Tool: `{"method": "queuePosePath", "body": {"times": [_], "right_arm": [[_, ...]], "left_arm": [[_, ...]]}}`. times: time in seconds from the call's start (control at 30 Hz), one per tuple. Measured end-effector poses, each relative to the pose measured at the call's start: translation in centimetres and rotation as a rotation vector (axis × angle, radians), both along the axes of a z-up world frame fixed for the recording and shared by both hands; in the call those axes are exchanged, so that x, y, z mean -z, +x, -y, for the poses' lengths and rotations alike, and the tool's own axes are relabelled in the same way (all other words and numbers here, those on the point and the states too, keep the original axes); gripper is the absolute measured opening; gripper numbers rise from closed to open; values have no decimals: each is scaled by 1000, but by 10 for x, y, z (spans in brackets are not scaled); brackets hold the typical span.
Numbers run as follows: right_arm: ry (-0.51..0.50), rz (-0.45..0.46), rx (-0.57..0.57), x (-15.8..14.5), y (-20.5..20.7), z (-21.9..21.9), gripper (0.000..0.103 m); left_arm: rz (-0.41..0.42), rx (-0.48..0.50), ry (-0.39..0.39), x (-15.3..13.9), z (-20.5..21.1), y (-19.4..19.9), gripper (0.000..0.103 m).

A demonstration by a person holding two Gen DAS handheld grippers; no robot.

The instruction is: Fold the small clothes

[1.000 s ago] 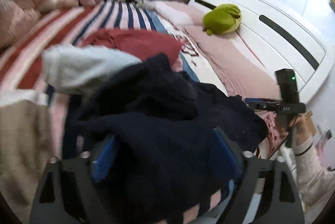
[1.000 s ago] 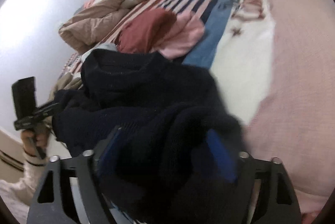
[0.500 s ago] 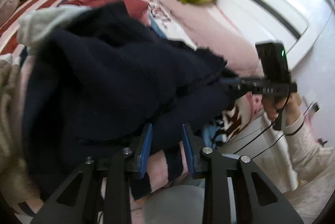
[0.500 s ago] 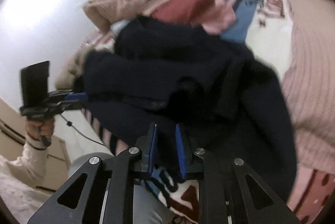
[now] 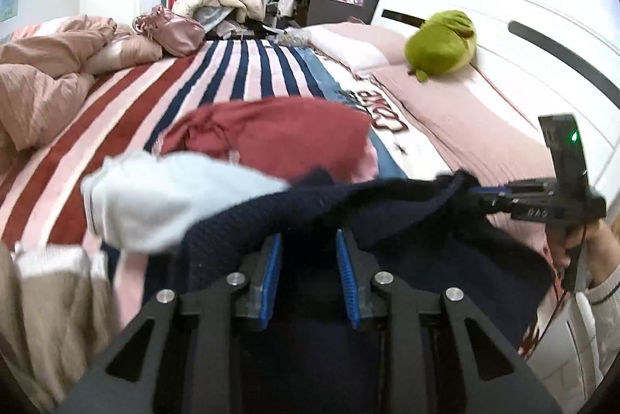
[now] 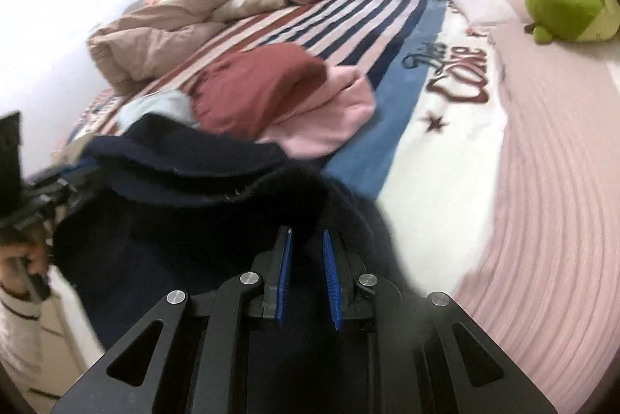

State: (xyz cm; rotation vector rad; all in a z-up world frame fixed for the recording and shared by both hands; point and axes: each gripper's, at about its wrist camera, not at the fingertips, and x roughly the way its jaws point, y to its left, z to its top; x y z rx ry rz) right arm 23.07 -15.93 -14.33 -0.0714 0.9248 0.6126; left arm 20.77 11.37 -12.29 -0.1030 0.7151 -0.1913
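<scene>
1. Risk: the navy knit garment [image 5: 387, 220] was held by narrow bites of its edge. Being thick and heavy-looking, it could, in my judgement, slip out of either grip if pulled taut or shaken.
2. Risk: the garment hung just near of the pale blue garment [image 5: 162, 197] and the maroon garment [image 6: 255, 92]. Laying it down there would likely drag or cover them.
3. Left gripper [image 5: 308, 268]: the jaws had just been closing and stood nearly together, clamped on navy fabric bunched between the blue pads [image 5: 271, 274].
4. Right gripper [image 6: 306, 270]: the jaws had likewise just been closing, pinching the same garment further right.
5. Pose: both grippers pointed downward and away over the bed [image 6: 542, 181], side by side, the garment spanning between them at the near edge.
6. The hand [image 5: 593, 243] on the right gripper's handle was partly visible.
</scene>
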Motion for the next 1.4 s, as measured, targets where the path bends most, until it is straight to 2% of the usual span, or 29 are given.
{"method": "queuePosePath", "body": {"times": [0.03,0.1,0.17,0.23,0.3,0.37,0.4,0.47,0.57,0.7,0.8,0.9,1.03,1.1,1.13,1.2,1.23,1.27,1.33,1.4], "right_arm": [[-21,6,20,1,9,0,11],[-60,26,61,4,24,0,11],[-94,57,97,6,35,1,11],[-129,81,130,6,43,2,11],[-115,78,135,5,44,4,11],[-97,81,131,-1,38,7,13],[-90,94,128,-5,32,8,16],[-84,155,135,-18,15,13,42],[-83,209,108,-29,-8,15,44],[-48,168,52,-27,-36,15,44],[6,73,-19,-13,-50,9,32],[-22,23,15,5,-58,7,31],[27,14,-29,11,-92,4,31],[36,22,-53,11,-111,-1,31],[45,26,-71,11,-123,-5,31],[69,36,-109,10,-144,-13,31],[77,42,-122,10,-150,-16,28],[85,44,-134,10,-157,-20,19],[100,48,-162,9,-169,-32,12],[98,64,-184,8,-175,-42,11]], "left_arm": [[5,-6,-7,-2,-2,6,26],[22,-17,-29,-8,-8,13,36],[62,-36,-27,-18,-9,16,63],[87,-40,-16,-27,-12,12,69],[93,-42,-4,-33,-12,7,71],[103,-59,-3,-38,-17,-4,82],[106,-66,-5,-40,-19,-10,84],[97,-70,-11,-43,-23,-22,86],[92,-77,-25,-42,-26,-48,90],[67,-85,-66,-33,-28,-80,92],[39,-101,-94,-18,-28,-101,92],[-6,-117,-137,2,-31,-124,92],[-78,-167,-186,34,-37,-151,92],[-117,-189,-254,53,-38,-164,93],[-130,-212,-287,63,-40,-171,96],[-147,-233,-323,76,-41,-180,98],[-164,-235,-354,82,-41,-182,98],[-182,-245,-390,88,-42,-185,98],[-197,-242,-438,96,-41,-187,98],[-206,-233,-454,100,-37,-185,98]]}}
